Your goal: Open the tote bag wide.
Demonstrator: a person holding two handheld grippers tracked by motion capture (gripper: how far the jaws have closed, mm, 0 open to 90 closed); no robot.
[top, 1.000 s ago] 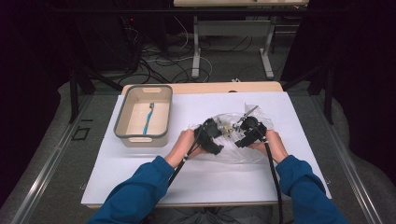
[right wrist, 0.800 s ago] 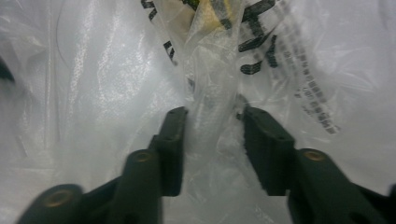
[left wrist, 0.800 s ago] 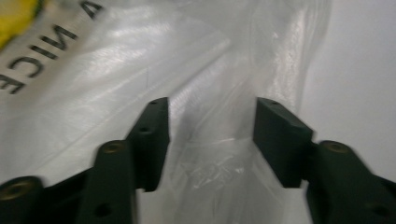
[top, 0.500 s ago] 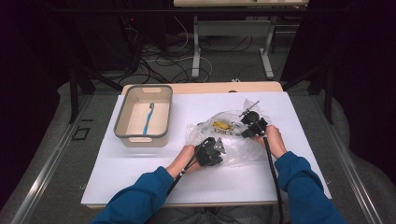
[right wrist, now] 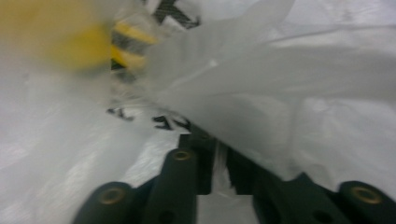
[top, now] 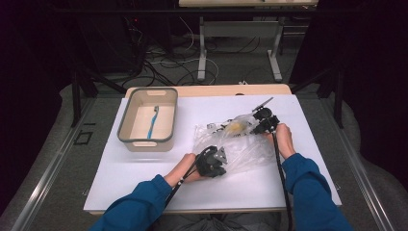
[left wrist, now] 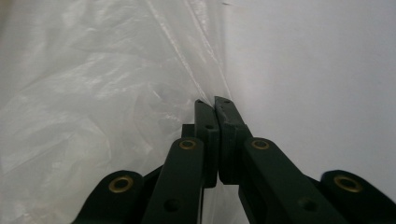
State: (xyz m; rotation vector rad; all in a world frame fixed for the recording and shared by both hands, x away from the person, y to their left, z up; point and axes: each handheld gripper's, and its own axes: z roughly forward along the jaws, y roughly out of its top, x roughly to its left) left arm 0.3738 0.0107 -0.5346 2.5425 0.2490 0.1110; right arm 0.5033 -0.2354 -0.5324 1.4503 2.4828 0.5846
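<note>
**Clear plastic bag pinched at two edges**

The plastic bag (top: 235,144) lies flat on the white table top (top: 144,183), to the right of the beige bin (top: 144,143) and well apart from it. A yellow item (top: 236,126) sits inside the bag near its far end; what it is, the blur in the right gripper view does not let me tell.

Handling judgement: thin film, very light, soft and slippery, creases at once. It will sag and spill its load toward whichever side hangs lower. Best taken at an edge or seam, where the layers are doubled, not mid-panel.

Left gripper (left wrist: 215,103): jaws together on the bag's near edge, a fold of film running out from between the tips. They have just eased slightly apart, film still pinched.

Right gripper (right wrist: 215,154): at the bag's far right corner, jaws nearly together with film bunched between them; likewise just eased a touch.

Pose: both forearms come in low, hands resting near the table, left hand nearer the person, right hand stretched farther out. A blue toothbrush (top: 153,120) lies in the bin.
</note>
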